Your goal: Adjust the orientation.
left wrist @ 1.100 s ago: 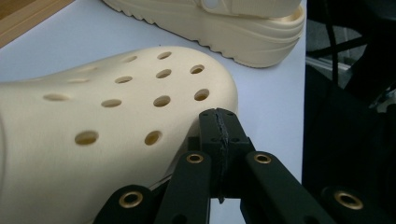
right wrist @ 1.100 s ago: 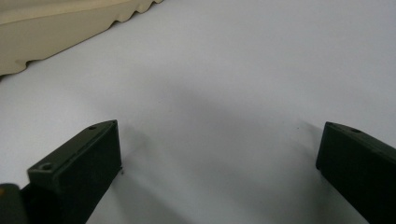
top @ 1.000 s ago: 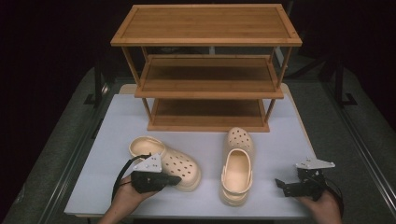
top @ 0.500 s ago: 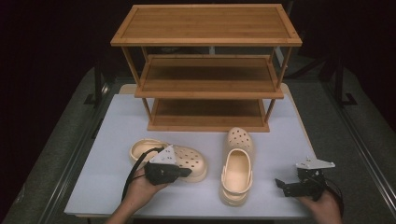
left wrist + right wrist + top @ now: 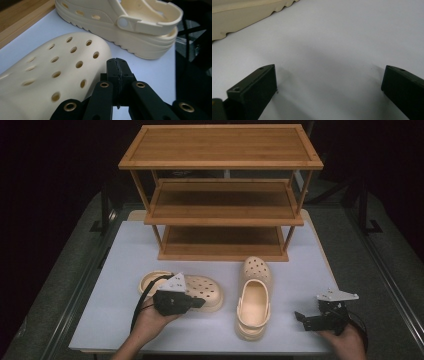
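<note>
Two cream perforated clogs lie on the white tabletop (image 5: pixel 110 270). The left clog (image 5: pixel 207 290) lies sideways with its toe to the right. The right clog (image 5: pixel 254 302) points away from me. My left gripper (image 5: pixel 201 303) hovers over the near side of the left clog, jaws shut and empty. In the left gripper view the shut jaws (image 5: pixel 117 62) sit beside that clog's holed toe (image 5: pixel 57 80), with the other clog (image 5: pixel 120 22) beyond. My right gripper (image 5: pixel 301 316) rests near the table's front right, open and empty. Its fingers (image 5: pixel 254 92) stand wide apart above bare tabletop, a clog sole (image 5: pixel 242 17) at upper left.
A wooden three-tier shoe rack (image 5: pixel 220 190) stands at the back of the table, its shelves bare. Dark floor and metal stands surround the table. Bare tabletop lies between the right clog and my right gripper.
My left gripper has moved a little away from the front edge and to the right, onto the near side of the left clog. The right gripper has stayed still.
</note>
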`<move>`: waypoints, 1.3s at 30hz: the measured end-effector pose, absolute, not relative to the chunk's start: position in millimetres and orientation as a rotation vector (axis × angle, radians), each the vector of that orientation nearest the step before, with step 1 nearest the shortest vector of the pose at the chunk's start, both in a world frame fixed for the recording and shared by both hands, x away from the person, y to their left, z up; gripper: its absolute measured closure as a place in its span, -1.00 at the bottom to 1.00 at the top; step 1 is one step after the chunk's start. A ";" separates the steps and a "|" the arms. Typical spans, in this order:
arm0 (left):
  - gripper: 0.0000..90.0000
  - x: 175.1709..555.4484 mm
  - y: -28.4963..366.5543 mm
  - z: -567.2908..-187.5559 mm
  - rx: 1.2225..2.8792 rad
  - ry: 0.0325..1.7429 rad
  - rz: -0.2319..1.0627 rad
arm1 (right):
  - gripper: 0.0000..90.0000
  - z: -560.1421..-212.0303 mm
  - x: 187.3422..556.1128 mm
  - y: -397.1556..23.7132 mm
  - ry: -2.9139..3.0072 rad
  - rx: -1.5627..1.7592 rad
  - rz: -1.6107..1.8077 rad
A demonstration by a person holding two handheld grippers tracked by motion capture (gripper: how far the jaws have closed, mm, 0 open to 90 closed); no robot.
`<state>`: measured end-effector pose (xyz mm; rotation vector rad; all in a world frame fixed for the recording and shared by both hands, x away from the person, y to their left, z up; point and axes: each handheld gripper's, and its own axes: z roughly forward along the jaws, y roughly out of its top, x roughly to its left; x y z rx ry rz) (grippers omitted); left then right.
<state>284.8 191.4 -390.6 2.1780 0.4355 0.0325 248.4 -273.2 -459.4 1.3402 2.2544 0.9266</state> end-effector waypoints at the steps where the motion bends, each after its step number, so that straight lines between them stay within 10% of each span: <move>1: 1.00 284.8 191.4 -390.6 2.178 0.435 0.032 | -1.00 -459.4 248.4 -273.2 2.254 1.340 0.927; 13: 0.72 297.4 267.3 -350.2 2.091 0.570 0.158 | -1.00 -459.4 248.5 -273.1 2.254 1.341 0.927; 19: 1.00 314.0 308.4 -342.2 2.094 0.647 0.258 | -1.00 -459.5 248.5 -273.1 2.253 1.342 0.928; 39: 1.00 391.9 334.9 -418.0 2.180 0.779 0.205 | -1.00 -459.6 248.6 -273.3 2.252 1.341 0.930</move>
